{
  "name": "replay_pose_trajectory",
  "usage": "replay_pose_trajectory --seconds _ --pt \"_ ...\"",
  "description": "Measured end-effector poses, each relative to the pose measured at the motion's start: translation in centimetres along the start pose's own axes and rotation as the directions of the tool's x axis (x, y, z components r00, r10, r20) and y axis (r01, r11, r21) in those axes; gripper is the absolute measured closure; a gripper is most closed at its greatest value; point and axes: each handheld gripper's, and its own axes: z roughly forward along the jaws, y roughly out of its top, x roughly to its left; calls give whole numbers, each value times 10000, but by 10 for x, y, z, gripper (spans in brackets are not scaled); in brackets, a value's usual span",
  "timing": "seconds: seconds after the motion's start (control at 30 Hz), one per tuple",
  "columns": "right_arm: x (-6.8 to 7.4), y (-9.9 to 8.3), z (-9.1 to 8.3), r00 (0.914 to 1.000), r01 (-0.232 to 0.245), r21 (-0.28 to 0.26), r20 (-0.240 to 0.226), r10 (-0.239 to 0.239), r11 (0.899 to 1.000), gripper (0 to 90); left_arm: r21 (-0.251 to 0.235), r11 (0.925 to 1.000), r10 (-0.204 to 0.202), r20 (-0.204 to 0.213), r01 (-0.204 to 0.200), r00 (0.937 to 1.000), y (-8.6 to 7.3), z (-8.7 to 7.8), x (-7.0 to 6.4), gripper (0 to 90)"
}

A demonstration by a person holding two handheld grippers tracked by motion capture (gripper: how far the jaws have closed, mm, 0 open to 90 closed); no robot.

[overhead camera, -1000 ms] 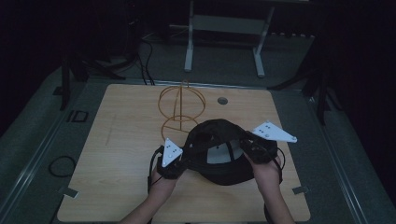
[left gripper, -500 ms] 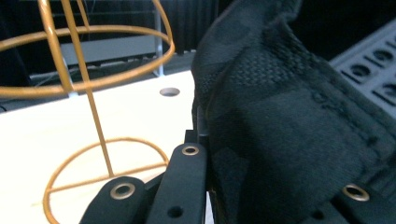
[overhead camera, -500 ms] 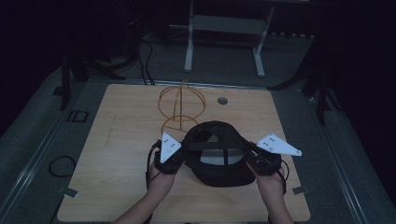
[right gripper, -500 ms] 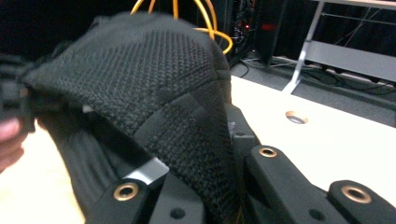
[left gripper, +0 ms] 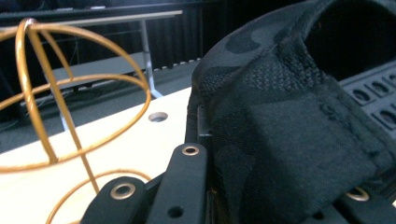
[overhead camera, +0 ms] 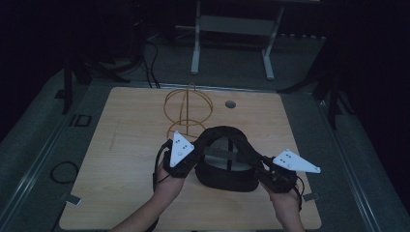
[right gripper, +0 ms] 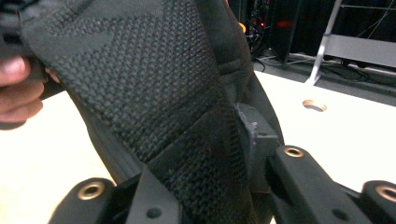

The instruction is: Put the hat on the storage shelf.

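A black cap hangs just above the wooden table, opening turned up, stretched between both grippers. My left gripper is shut on its left edge, and my right gripper is shut on its right edge. The left gripper view has the cap's woven fabric clamped in the left gripper. The right gripper view has the cap's mesh pinched in the right gripper, with the other hand beyond it. A gold wire hat stand stands just behind the cap.
The wire stand rises close by at the left in the left gripper view. A round hole sits in the table's far side. Beyond the table, a white metal frame stands on the dark floor. Bare tabletop lies to the left.
Both grippers have drawn the cap away from the wire stand, toward the person. The right gripper moved down and to the right, and the cap's opening now faces up more.
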Motion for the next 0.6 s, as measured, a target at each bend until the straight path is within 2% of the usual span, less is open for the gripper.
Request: replay_pose_trajectory --seconds 0.13,0.17,0.37,0.4,0.47,0.57,0.6 --pt "1 -5 -6 9999 64 73 -159 -63 10000 569 -81 9996 284 59 -284 9996 8 -1 -4 890" --pt "2 -6 -8 9993 162 181 -330 -156 9997 514 -80 9994 342 75 -342 9994 9 -2 -5 890" --pt "4 -13 -20 9950 303 208 -958 -282 9993 413 -267 9965 803 161 -798 9966 18 -7 -12 890" --pt "4 -14 -22 9941 304 206 -1050 -281 9993 406 -279 9957 896 273 -888 9956 20 -7 -13 890" --pt "4 -18 -25 9917 328 202 -1251 -301 9993 394 -284 9927 1176 237 -1169 9928 21 -10 -14 890" --pt "4 -22 -33 9852 406 187 -1677 -369 9990 362 -413 9905 1331 528 -1311 9897 22 -13 -12 889" --pt "4 -24 -35 9834 471 112 -1758 -444 9988 360 -555 9885 1447 730 -1409 9868 21 -14 -10 889"
